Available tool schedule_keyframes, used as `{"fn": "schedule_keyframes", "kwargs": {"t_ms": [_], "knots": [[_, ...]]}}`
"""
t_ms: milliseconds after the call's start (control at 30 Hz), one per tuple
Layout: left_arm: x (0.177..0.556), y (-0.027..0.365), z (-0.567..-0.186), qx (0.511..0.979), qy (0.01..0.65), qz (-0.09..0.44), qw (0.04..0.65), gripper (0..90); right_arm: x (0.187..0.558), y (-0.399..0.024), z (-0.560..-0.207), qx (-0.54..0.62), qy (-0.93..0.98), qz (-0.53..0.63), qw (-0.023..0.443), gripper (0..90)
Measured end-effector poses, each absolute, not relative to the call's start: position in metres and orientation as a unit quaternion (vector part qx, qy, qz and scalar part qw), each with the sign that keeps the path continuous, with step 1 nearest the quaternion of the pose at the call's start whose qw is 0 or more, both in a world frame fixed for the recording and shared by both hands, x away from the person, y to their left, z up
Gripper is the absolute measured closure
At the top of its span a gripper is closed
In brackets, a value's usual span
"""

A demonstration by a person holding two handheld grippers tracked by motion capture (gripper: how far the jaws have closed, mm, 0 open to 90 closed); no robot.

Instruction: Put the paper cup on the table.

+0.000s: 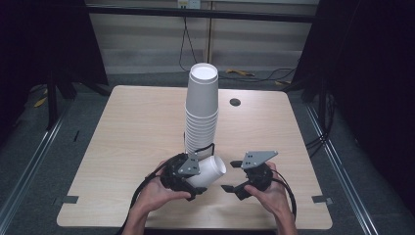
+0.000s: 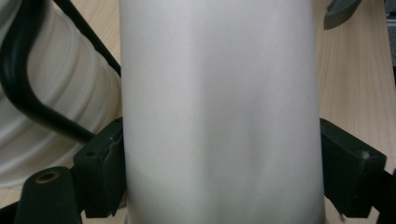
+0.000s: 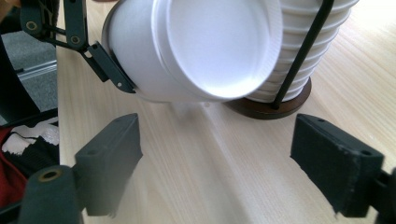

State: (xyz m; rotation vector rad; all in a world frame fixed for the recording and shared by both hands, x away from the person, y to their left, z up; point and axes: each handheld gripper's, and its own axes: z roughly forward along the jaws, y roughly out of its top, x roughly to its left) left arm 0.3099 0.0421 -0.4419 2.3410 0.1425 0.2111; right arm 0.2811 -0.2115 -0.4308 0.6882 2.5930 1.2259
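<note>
Nearest cam: person's forearms at the table's (image 1: 122,127) near edge, a gripper in each hand. Left gripper (image 1: 188,177) clamps a single white cup (image 1: 211,171) by its sides, lying tilted w/ bottom facing right, just beside the cup stack (image 1: 201,110), prob. freshly pulled or about to be nested. Right gripper (image 1: 235,176) gapes wide, nothing betw. jaws, facing the cup's base, likely ready to take it. Cup: plain white, smooth, slightly tapered, recessed bottom. Stack sits in a wire holder w/ dark round base (image 3: 275,108).

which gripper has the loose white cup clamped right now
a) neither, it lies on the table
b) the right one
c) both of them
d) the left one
d: the left gripper has its jaws pressed on both sides of the white paper cup, while the right gripper stands open over bare table.
</note>
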Motion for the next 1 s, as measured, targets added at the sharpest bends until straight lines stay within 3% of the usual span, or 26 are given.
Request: {"fn": "schedule_keyframes", "kwargs": {"t_ms": [300,367,733,1000], "knots": [[0.305,0.028,-0.434,0.936,0.024,0.091,0.338,15.5,0.285,-0.209,-0.431,0.215,0.894,0.387,0.074,19.0],[0.305,0.024,-0.437,0.941,0.024,0.089,0.325,15.5,0.286,-0.208,-0.430,0.207,0.900,0.378,0.064,27.9],[0.310,0.018,-0.435,0.947,0.013,0.080,0.310,15.5,0.294,-0.208,-0.433,0.209,0.909,0.356,0.063,15.4],[0.311,0.014,-0.433,0.954,-0.008,0.078,0.290,15.5,0.299,-0.201,-0.428,0.184,0.923,0.336,0.048,14.7]]}}
